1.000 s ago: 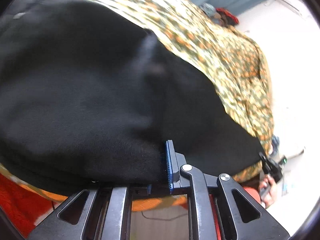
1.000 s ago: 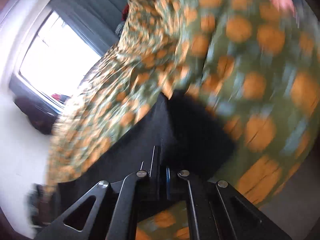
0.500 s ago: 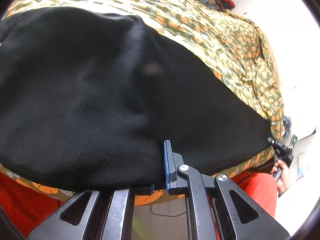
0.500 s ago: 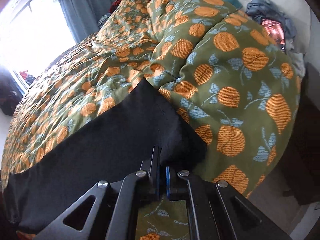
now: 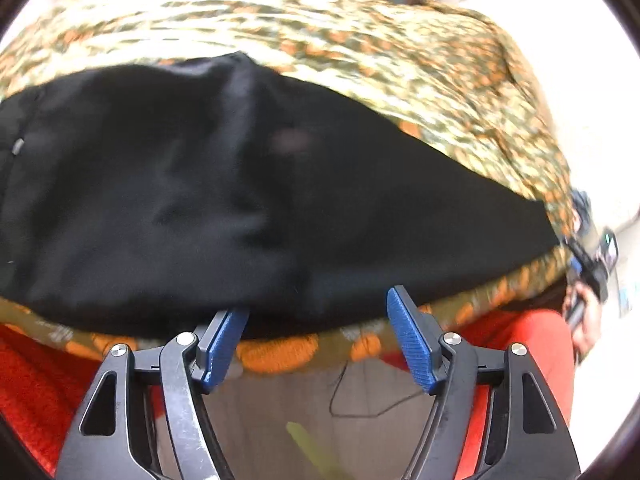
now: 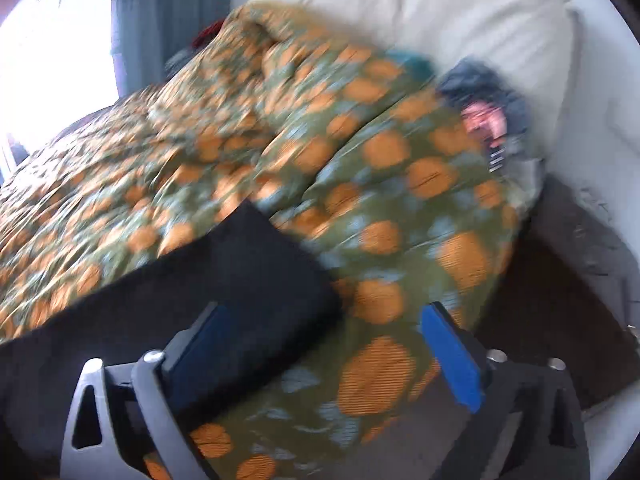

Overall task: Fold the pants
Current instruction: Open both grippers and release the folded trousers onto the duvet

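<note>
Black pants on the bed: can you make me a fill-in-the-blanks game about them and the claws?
1. The black fabric pants lie on a green quilt printed with ____ fruits.
2. The left claw has ____ pads.
3. Both claws' jaws are ____, nothing pinched; right claw.

Missing words: orange; blue; opening

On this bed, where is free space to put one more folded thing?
Free: the orange-patterned duvet between the black pants and the cream headboard; also the duvet beyond the pants in the left view. Crowded: the corner with the grey clothes heap.
</note>
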Action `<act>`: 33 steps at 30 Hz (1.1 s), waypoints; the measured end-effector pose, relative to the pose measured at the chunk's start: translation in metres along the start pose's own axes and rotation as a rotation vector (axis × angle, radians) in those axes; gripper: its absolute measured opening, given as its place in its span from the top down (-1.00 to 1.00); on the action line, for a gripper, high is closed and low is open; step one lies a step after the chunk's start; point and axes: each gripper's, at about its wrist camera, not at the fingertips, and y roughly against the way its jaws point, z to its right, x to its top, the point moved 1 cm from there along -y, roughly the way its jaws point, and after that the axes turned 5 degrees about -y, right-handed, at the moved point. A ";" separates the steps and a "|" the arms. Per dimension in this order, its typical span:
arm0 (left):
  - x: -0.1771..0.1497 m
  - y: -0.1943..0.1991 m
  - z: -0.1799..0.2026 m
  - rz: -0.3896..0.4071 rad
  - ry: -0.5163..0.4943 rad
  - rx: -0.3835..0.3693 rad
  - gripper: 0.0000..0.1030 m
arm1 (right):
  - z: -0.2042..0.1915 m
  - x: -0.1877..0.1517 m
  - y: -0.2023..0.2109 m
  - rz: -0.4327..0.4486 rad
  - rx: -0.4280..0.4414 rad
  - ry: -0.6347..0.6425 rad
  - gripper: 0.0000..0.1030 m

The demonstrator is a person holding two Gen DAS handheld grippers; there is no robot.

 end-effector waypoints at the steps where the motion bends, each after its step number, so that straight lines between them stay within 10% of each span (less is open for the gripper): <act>1: -0.005 0.007 0.002 0.009 -0.020 0.006 -0.42 | 0.003 0.000 0.003 0.012 -0.015 -0.006 -0.89; 6: -0.020 0.040 0.004 0.075 -0.065 0.027 -0.42 | 0.019 0.007 0.038 0.103 -0.159 -0.057 -0.89; 15: -0.019 0.071 0.017 0.215 -0.130 0.088 -0.43 | -0.041 -0.019 0.155 0.345 0.052 0.111 -0.99; 19: -0.018 0.078 0.035 0.260 -0.204 0.087 -0.53 | -0.061 -0.040 0.147 0.256 0.167 0.113 -0.99; 25: 0.002 0.055 0.079 0.193 -0.325 0.010 -0.53 | -0.046 -0.057 0.129 0.180 0.119 0.003 -0.99; 33: 0.095 -0.013 0.173 0.115 -0.531 -0.048 -0.65 | -0.011 -0.055 0.115 0.137 0.167 -0.122 -0.99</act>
